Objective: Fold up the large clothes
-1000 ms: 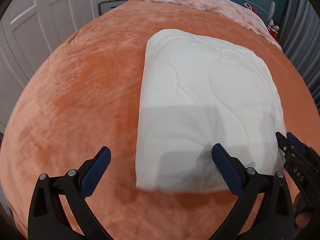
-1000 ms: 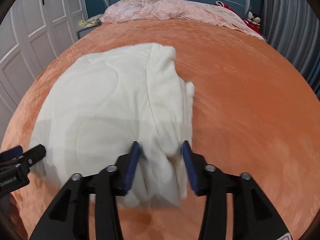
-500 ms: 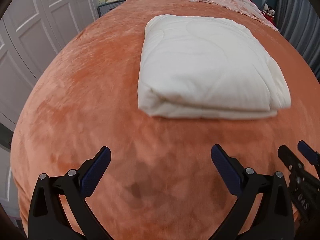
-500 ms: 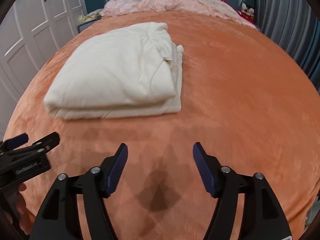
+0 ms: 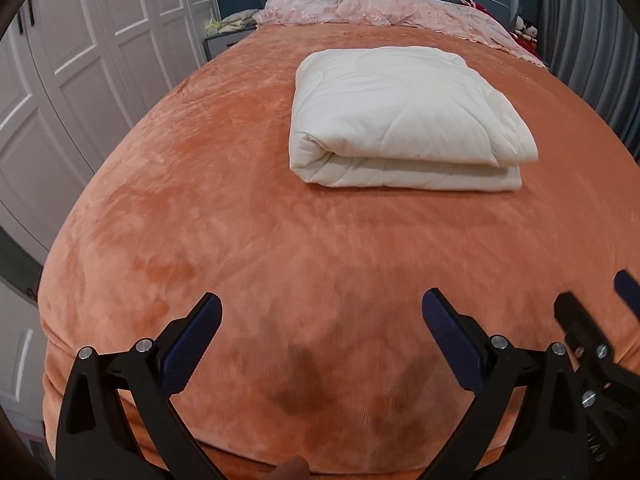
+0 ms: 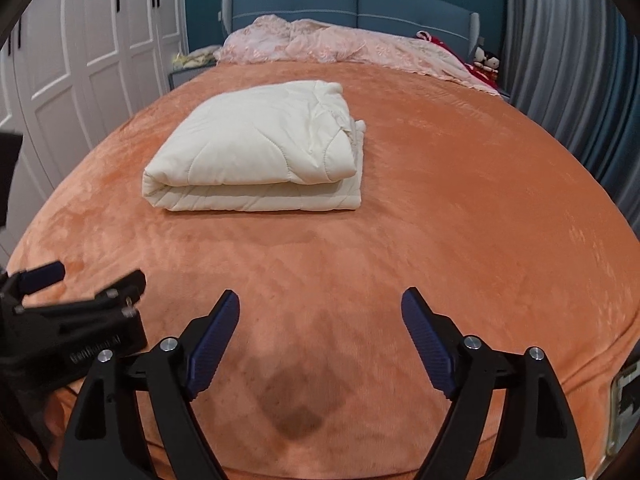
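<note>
A cream quilted cover (image 5: 404,120) lies folded into a thick rectangle on the orange bed (image 5: 200,216), with its folded edge toward me. It also shows in the right wrist view (image 6: 260,152). My left gripper (image 5: 320,320) is open and empty above the bed's near end, well short of the cover. My right gripper (image 6: 320,316) is open and empty at the same distance. The right gripper's fingertips (image 5: 576,320) show at the right edge of the left wrist view. The left gripper (image 6: 80,284) shows at the left of the right wrist view.
A pink lace blanket (image 6: 340,46) lies bunched at the head of the bed before a blue headboard (image 6: 352,0). White wardrobe doors (image 5: 80,60) line the left side. Grey curtains (image 6: 568,60) hang on the right. The bed's front edge is just below the grippers.
My right gripper let go of the cover's edge and opened. Both grippers drew back from the cover to the bed's near end. The cover now lies folded and still.
</note>
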A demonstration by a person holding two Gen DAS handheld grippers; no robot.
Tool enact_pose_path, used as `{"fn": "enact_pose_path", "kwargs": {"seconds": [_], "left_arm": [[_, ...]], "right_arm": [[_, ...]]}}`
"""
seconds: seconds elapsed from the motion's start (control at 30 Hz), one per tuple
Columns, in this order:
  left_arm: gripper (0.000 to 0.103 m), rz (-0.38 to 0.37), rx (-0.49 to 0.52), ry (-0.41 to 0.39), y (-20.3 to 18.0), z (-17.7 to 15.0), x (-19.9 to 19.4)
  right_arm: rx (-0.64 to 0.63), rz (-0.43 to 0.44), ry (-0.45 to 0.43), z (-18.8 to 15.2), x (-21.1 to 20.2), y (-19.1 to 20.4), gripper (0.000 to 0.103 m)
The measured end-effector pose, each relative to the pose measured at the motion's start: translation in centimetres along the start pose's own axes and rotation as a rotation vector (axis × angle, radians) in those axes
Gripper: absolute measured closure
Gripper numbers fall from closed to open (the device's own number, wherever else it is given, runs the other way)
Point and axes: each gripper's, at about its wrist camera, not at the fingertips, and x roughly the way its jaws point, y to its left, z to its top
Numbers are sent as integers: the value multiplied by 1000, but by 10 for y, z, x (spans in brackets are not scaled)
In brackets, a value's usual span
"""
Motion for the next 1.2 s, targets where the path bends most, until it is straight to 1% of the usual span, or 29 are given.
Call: {"fn": "enact_pose_path", "kwargs": {"seconds": [0.07,0.13,0.27,0.4,0.6,0.9,1.2], "left_arm": [[5,1,15,-8,-3,-8,-4],[5,21,13,-13,-4,-15,-6],[5,1,-16,-6,1,-26,-7],[5,20,-18,-27,1,-36,-11],[5,45,-7,-49,-1,-46,-14],[5,55,12,-76,-2,-52,-17],[5,54,10,-94,0,-54,-20]], "right_arm": [[-6,1,-5,-6,-4,1,20],[-10,-6,-14,-12,-8,2,20],[-7,-1,-12,-23,-11,4,20],[-8,-4,-23,-32,-13,5,20],[-5,-6,-14,-40,-14,5,20],[7,-8,-20,-43,-15,3,20],[8,-11,-31,-46,-20,6,20]]}}
